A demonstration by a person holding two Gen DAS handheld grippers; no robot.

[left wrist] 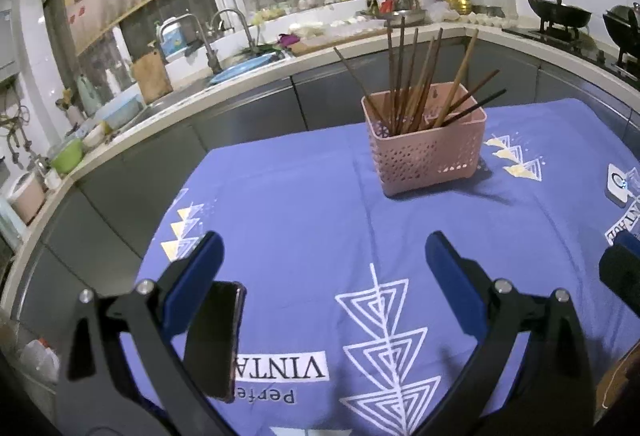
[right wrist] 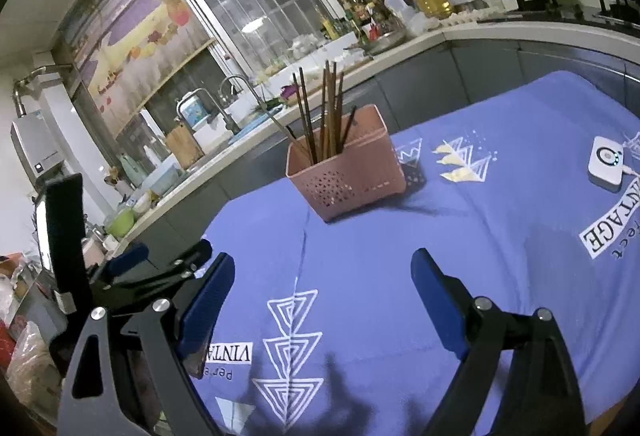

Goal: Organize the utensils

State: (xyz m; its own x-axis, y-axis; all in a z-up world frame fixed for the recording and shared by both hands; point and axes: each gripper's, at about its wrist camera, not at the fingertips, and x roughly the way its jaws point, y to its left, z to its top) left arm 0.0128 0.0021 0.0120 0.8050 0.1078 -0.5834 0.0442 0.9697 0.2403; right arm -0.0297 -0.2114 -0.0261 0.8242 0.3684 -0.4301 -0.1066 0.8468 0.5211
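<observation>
A pink perforated basket (left wrist: 426,151) stands on the blue tablecloth (left wrist: 300,203), far side of the table. Several brown chopsticks (left wrist: 416,87) stand in it, leaning at different angles. The basket (right wrist: 350,175) and the chopsticks (right wrist: 326,111) also show in the right wrist view. My left gripper (left wrist: 324,256) is open and empty, above the cloth well short of the basket. My right gripper (right wrist: 322,272) is open and empty, also short of the basket. The left gripper (right wrist: 168,256) shows at the left of the right wrist view.
A black phone (left wrist: 216,340) lies on the cloth by my left finger. A white round-button device (right wrist: 606,163) lies at the right. Beyond the table runs a kitchen counter (left wrist: 248,75) with a sink, bottles and woks (left wrist: 560,13).
</observation>
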